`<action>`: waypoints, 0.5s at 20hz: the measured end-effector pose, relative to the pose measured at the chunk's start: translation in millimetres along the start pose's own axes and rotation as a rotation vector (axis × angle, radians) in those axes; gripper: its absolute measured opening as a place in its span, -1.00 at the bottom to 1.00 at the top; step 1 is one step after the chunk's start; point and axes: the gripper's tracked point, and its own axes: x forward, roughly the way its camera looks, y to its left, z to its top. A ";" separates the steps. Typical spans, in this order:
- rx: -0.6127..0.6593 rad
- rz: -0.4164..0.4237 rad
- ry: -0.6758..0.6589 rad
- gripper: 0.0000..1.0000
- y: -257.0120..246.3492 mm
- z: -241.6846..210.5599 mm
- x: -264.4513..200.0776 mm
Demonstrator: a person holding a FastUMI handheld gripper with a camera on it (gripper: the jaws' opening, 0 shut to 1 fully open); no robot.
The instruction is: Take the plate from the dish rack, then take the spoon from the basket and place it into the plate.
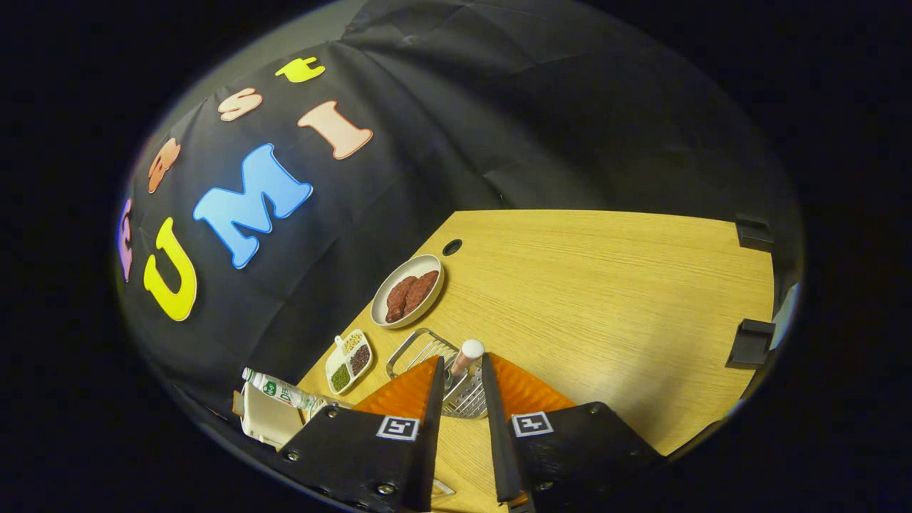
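My gripper (463, 370) hangs low over the wire basket (420, 349) at the wooden table's near left. The spoon (467, 354) stands up out of the basket, its pale rounded handle end rising between my two fingertips. Its stem lies close to the left finger, and basket wires show in the gap on the right finger's side. The jaws stand narrowly open around the handle. The spoon's bowl is hidden below. Beyond the basket sits a white oval plate (385, 299) holding brown pieces of food.
A small divided dish (349, 360) of beans and grains lies left of the basket. A bottle (278, 390) lies on a pale box at the table's near left corner. A cable hole (452, 247) is behind the plate. Bare wood (605, 299) stretches right.
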 end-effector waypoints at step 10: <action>-0.025 0.017 -0.007 -0.90 9.2 14.3 3.3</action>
